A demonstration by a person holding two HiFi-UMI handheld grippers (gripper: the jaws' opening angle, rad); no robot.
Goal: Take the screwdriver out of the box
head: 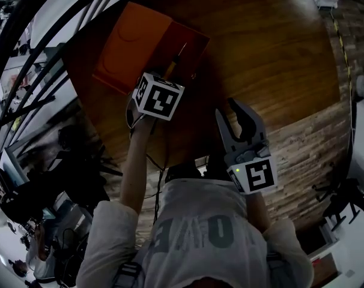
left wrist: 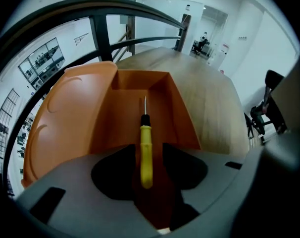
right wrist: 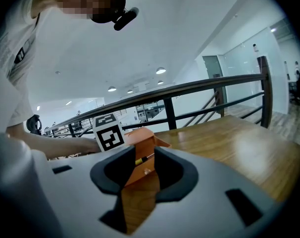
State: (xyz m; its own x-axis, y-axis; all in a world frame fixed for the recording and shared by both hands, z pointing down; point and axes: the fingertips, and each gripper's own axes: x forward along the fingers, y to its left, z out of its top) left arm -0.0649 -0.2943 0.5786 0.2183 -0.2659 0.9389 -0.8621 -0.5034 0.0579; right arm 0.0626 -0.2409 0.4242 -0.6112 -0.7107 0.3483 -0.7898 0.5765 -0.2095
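Left gripper view: the screwdriver (left wrist: pixel 146 152) lies lengthwise between the jaws of my left gripper (left wrist: pixel 149 157), yellow handle nearest the camera, black collar and thin metal shaft pointing away. The jaws are closed in on the handle, one pad on each side. Beyond the handle, the shaft runs over the open inside of the orange box (left wrist: pixel 115 118), tip short of the far wall. I cannot tell from this view whether the shaft touches the box floor. The box lid is folded back to the left and lies flat. The box rests on a wooden table (left wrist: pixel 214 98), with a dark railing (left wrist: pixel 115 9) curving past behind it. Right gripper view: the screwdriver shows in front of the box, shaft tilted upward to the right, with the marker cube (right wrist: pixel 109 132) of the left gripper just to its left. My right gripper (right wrist: pixel 144 155) has its jaws apart and nothing is between them; only tabletop and the box show through the gap. Head view: the right gripper hovers over bare table, well apart from the box, while the left gripper sits at the box's near edge.
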